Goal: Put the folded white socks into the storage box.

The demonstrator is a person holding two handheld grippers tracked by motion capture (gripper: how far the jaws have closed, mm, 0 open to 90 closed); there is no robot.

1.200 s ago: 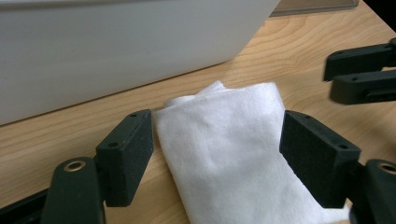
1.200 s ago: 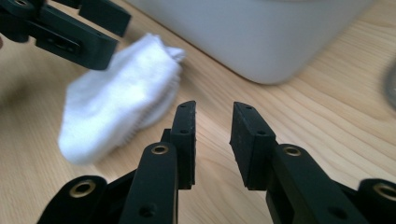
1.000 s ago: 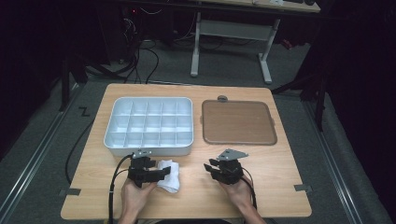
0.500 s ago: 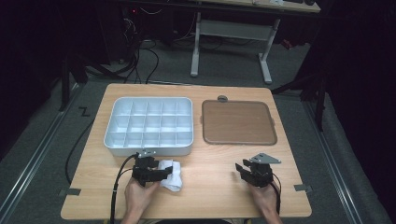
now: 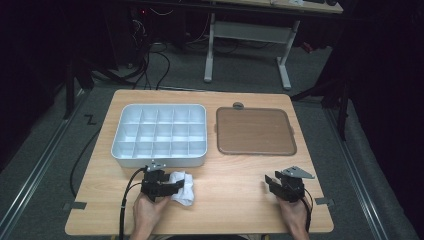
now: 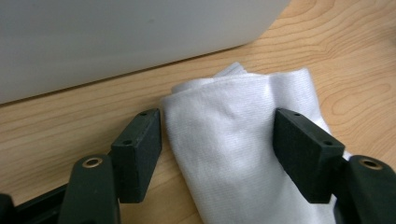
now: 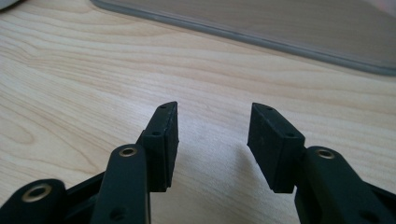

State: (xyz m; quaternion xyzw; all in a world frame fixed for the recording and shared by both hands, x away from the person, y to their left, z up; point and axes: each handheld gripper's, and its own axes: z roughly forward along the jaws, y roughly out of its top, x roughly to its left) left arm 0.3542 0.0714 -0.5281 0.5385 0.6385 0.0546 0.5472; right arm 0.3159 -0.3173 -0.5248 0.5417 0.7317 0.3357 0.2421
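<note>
Left gripper [image 5: 172,186] sits low at the table's [image 5: 235,200] near edge, its jaws either side of a folded white cloth [image 5: 183,187]. In the left gripper view the cloth [image 6: 243,140] lies flat on the wood; the right pad touches its edge, the left pad stands just clear, so no pinch; these jaws have just been closing slightly. White compartment tray [image 5: 160,136] just beyond the cloth; brown mat [image 5: 254,131] beside it to the right. Right gripper [image 5: 272,182] at the near right, well apart from the cloth, jaws spread with bare wood between them, having just been opening
</note>
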